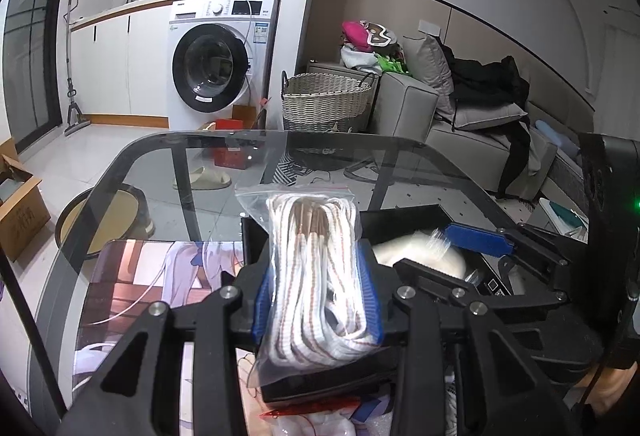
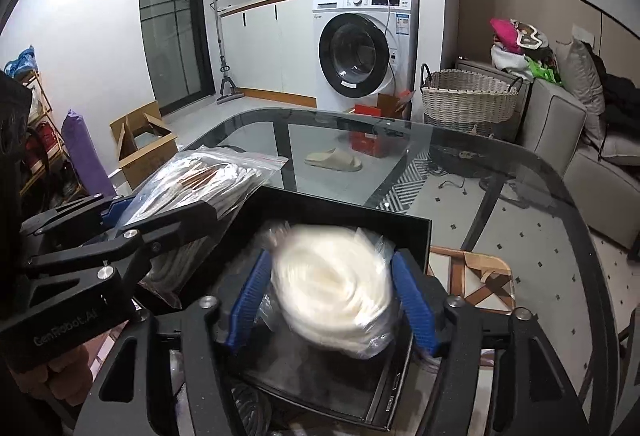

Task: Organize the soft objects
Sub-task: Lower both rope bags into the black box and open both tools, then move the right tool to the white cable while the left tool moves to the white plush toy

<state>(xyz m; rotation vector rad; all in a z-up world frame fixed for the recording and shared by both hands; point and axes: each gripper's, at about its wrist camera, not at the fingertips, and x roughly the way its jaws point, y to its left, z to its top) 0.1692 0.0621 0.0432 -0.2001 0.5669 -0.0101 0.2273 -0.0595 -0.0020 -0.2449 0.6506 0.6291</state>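
Note:
My left gripper (image 1: 316,268) is shut on a clear zip bag of white cord with brown flecks (image 1: 316,256), held upright above the left side of a black box (image 1: 404,213). In the right wrist view that bag (image 2: 200,187) and the left gripper (image 2: 160,211) sit just left of the box (image 2: 348,207). My right gripper (image 2: 332,264) is over the box with its blue pads apart. A cream bundle in clear plastic (image 2: 332,288) lies blurred between them, with a gap on each side. In the left wrist view, the right gripper (image 1: 452,256) shows at the right, by the bundle (image 1: 412,254).
The box rests on a glass table (image 2: 480,163) beside a printed mat (image 1: 160,276). More bagged items lie under my grippers near the front edge. Beyond the table stand a wicker basket (image 1: 326,99), a washing machine (image 1: 220,59) and a grey sofa (image 1: 460,107). A cardboard box (image 2: 140,143) is on the floor.

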